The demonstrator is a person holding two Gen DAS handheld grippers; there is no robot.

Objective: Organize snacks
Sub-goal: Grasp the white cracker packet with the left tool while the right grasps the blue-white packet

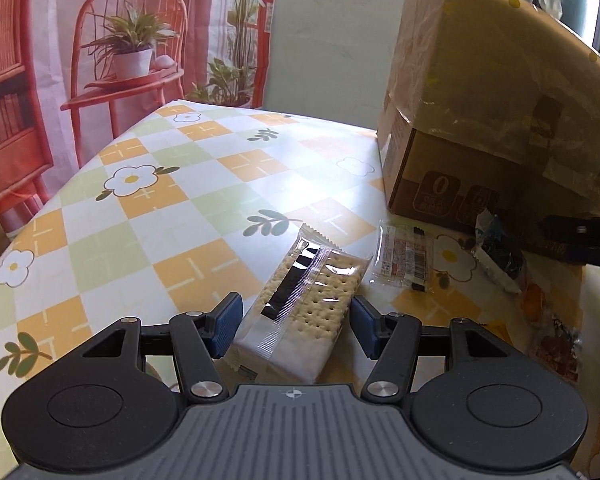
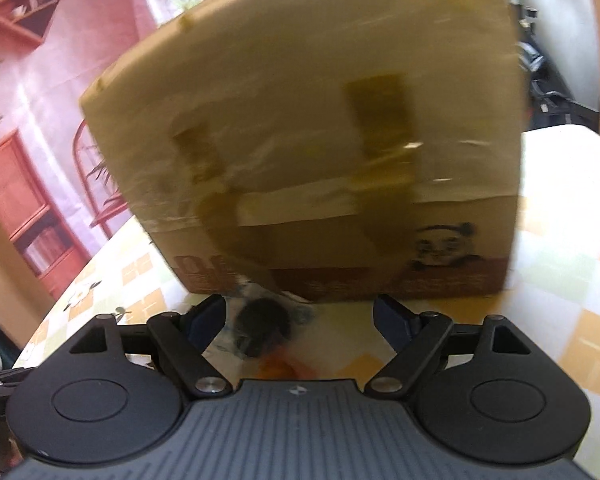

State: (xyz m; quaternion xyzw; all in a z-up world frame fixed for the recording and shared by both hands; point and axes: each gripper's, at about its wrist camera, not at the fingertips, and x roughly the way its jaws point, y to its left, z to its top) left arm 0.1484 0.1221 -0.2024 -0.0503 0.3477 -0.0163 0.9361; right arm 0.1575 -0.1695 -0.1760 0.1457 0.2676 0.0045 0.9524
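Note:
A clear pack of pale crackers (image 1: 316, 292) sits between the blue pads of my left gripper (image 1: 296, 322), which is shut on its two long sides, its far end pointing over the flowered tablecloth (image 1: 172, 208). My right gripper (image 2: 300, 318) stands open right in front of a tall cardboard box (image 2: 300, 140). A blurred packet with a dark round cookie (image 2: 264, 328) lies on the table between its fingers, nearer the left one, with neither pad touching it. The same packet (image 1: 500, 256) shows in the left wrist view beside the box (image 1: 480, 100).
A small clear packet with a printed label (image 1: 404, 260) lies right of the crackers. An orange snack (image 1: 534, 300) and a reddish wrapper (image 1: 556, 352) lie at the right. A black gripper part (image 1: 588, 236) juts in from the right edge. A printed backdrop hangs behind the table.

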